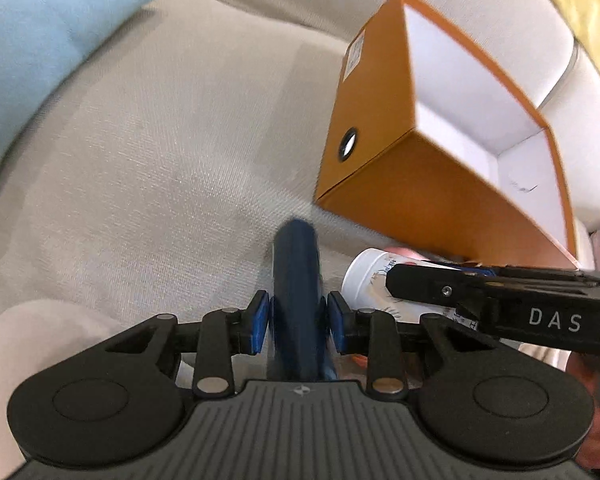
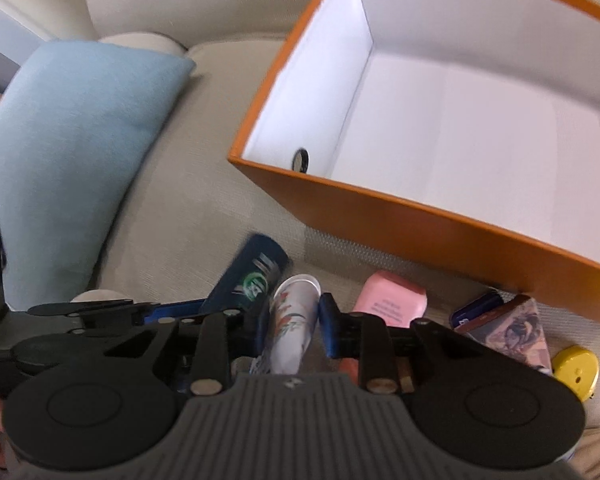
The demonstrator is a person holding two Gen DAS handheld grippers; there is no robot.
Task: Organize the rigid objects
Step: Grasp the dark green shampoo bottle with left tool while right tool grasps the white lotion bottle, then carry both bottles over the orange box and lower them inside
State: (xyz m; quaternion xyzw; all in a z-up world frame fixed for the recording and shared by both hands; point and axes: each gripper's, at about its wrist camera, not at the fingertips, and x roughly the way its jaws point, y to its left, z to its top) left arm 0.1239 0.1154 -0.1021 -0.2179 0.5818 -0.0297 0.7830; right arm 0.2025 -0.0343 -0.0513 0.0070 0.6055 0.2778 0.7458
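On the beige sofa (image 1: 148, 168) we noted the orange box (image 2: 440, 220), white inside, holding nothing we could see. Left gripper (image 1: 298, 316) pinched a dark blue bottle (image 1: 296, 280); right gripper (image 2: 294, 328) clamped a white floral tube (image 2: 292, 320), both just beside the box
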